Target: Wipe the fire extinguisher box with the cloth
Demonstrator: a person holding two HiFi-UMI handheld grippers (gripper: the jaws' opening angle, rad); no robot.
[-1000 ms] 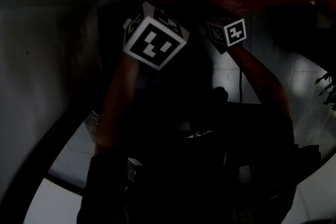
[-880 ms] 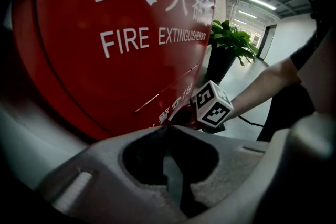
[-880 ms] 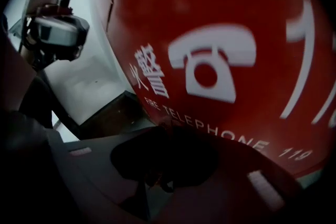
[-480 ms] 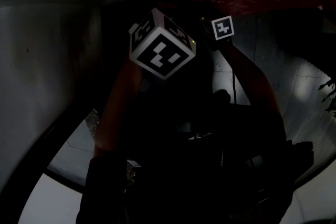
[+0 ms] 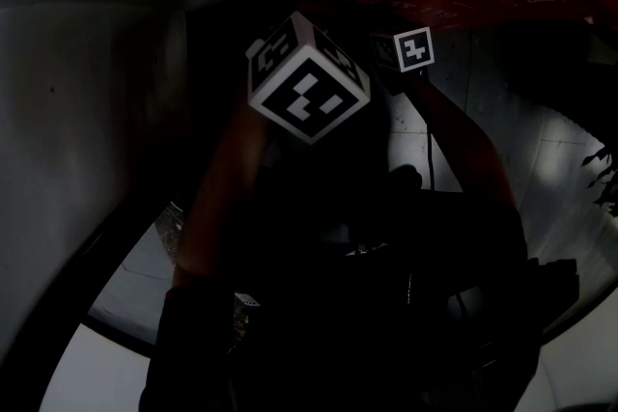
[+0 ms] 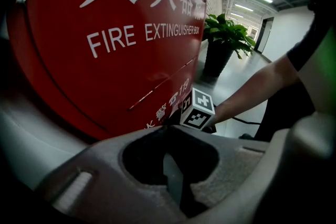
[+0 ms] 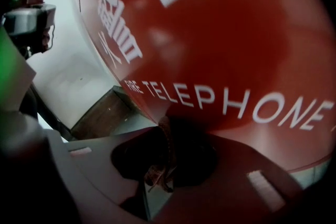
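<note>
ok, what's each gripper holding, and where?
Right gripper pinches a dark frayed cloth by a bunched edge; left gripper holds nothing.

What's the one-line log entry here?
right gripper shut on frayed brownish cloth | cloth at lower front of red metal fire extinguisher box | left gripper shut, empty

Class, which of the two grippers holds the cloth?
The right gripper: a frayed cloth is pinched between its jaws, near the red box. The left gripper holds nothing.

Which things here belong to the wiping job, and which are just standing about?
Job: fire extinguisher box; cloth; right gripper, shut on the cloth.
Standing about: potted plant; floor cable; left gripper, shut and empty.
</note>
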